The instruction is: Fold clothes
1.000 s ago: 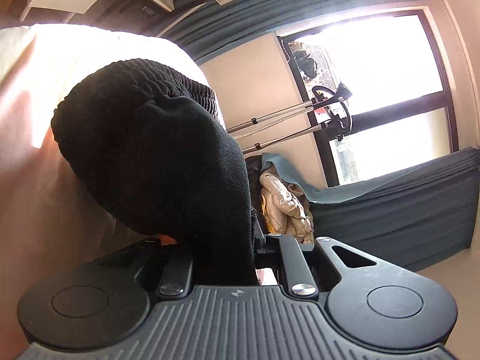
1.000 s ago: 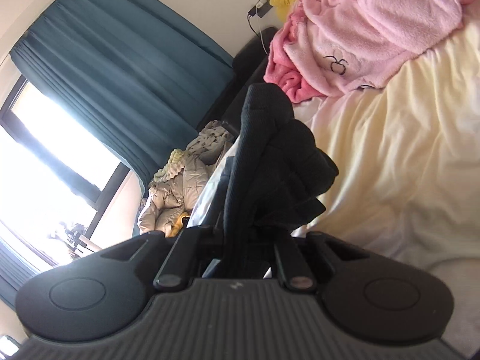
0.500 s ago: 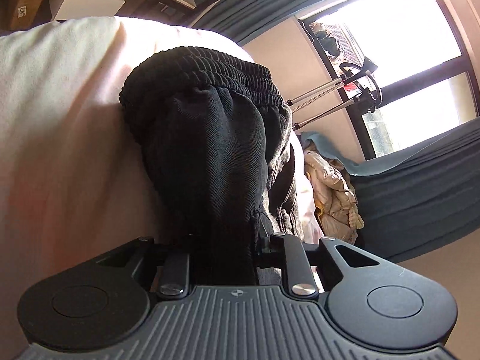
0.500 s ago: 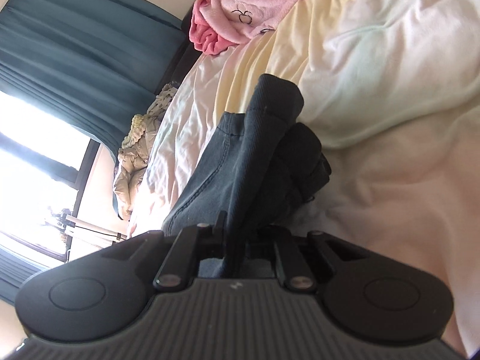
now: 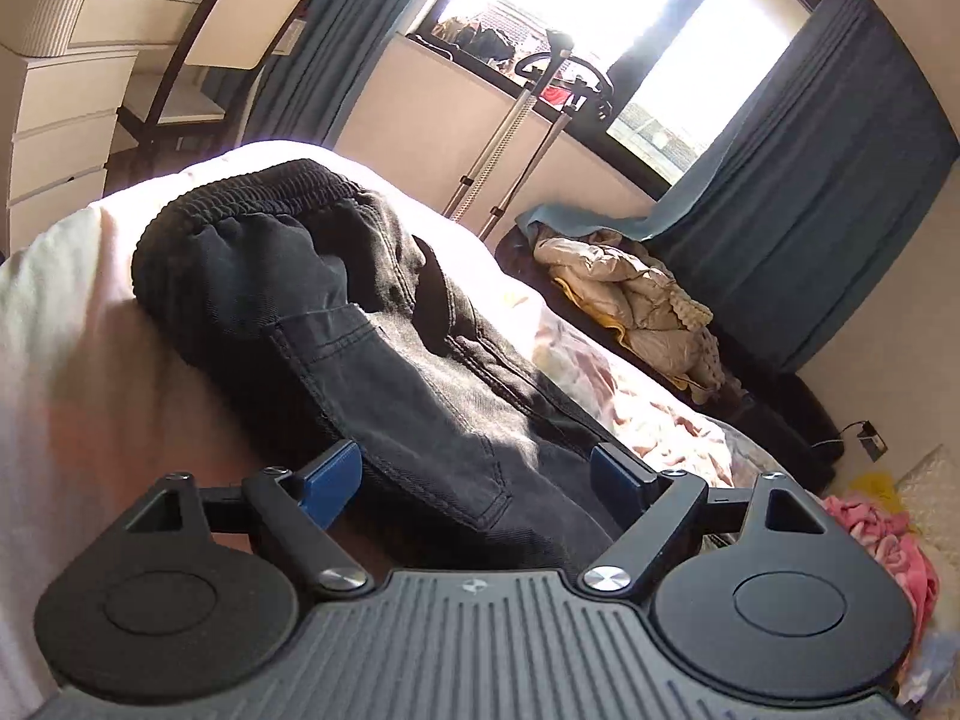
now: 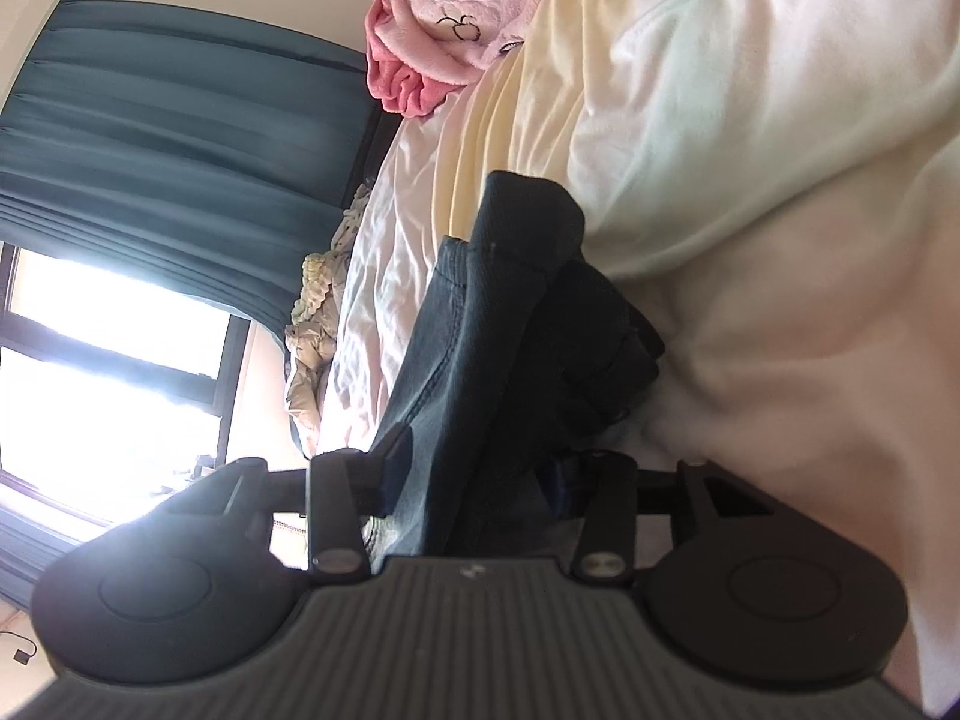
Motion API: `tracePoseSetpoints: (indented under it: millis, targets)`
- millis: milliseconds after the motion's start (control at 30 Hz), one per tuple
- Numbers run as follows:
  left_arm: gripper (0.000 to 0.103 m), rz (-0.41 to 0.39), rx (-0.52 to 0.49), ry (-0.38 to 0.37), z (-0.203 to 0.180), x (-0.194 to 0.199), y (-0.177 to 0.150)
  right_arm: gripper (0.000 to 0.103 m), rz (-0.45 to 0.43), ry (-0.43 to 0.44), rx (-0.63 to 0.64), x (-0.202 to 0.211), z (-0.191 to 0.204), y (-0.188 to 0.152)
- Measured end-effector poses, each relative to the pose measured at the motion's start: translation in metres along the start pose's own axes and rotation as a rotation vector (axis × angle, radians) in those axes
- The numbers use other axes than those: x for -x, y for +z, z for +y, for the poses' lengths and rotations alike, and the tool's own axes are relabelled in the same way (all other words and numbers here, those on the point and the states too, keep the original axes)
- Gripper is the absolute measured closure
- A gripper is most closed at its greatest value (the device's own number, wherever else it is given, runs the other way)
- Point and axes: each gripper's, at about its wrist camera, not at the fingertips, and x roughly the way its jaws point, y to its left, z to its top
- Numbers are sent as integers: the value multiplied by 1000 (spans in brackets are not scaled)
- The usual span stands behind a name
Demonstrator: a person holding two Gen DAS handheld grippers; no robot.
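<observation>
Dark denim trousers (image 5: pixel 360 324) with an elastic waistband lie folded on the pale bed sheet (image 5: pixel 78 324). My left gripper (image 5: pixel 477 471) is open, its blue pads (image 5: pixel 330 477) on either side of the cloth, which passes loosely between them. In the right wrist view the same trousers (image 6: pixel 510 306) lie on the sheet (image 6: pixel 750 210). My right gripper (image 6: pixel 480 462) is open with the cloth running between its spread fingers.
A pink fleece garment (image 6: pixel 456 18) lies further up the bed. A beige padded jacket (image 5: pixel 630 294) is heaped on a dark seat beside the bed. A white dresser (image 5: pixel 60 96) and chair (image 5: pixel 222 48) stand beyond it. Teal curtains (image 5: pixel 810 180) flank the window.
Both grippers have opened and let go of the trousers, which now lie on the bed. The left wrist view has rolled upright.
</observation>
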Motion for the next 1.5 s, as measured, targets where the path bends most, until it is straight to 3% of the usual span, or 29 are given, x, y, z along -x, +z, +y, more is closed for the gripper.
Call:
tracePoseSetpoints:
  millis: [133, 400, 600, 900, 1267, 1500]
  targets:
    - [12, 12, -110, -26, -45, -30, -17, 56, -22, 2, 7, -2, -4, -4]
    - [12, 60, -102, -46, -97, -119, -55, 57, -48, 29, 6, -22, -14, -6]
    - [12, 101, -241, -14, -124, -158, -85, 57, -80, 97, -18, -28, -24, -4]
    - [9, 113, -396, 29, -134, -168, -112, 56, -84, 107, -30, -29, -26, 1]
    - [9, 114, -410, 36, -133, -169, -113, 56, -48, 48, 63, -27, -18, -2]
    - [8, 133, -454, 63, -142, -169, -114, 62, -32, 31, 66, -28, -16, 0]
